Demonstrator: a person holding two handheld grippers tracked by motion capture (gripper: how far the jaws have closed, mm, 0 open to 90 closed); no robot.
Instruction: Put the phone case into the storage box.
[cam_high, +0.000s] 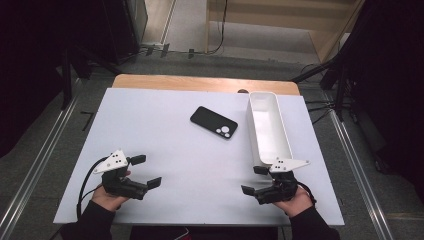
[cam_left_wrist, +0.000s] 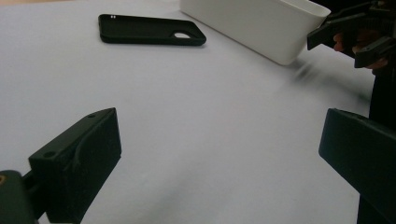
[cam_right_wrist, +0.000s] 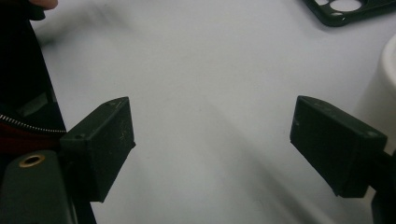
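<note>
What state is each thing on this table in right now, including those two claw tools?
Phone case: lying flat, camera cutout showing, untouched.
White bin: upright, open-topped, nothing visible inside.
Left gripper: jaws wide open, holding nothing.
Right gripper: jaws open, holding nothing, beside the bin's near end.
White table sheet: flat.

A wooden bench (cam_high: 150, 81) carries a white sheet (cam_high: 165, 165) that covers most of its top. On the sheet a black phone case (cam_high: 213, 122) lies flat, just past centre toward one o'clock. A long white tray (cam_high: 282, 131) stands along the three o'clock edge, near the case but apart.
</note>
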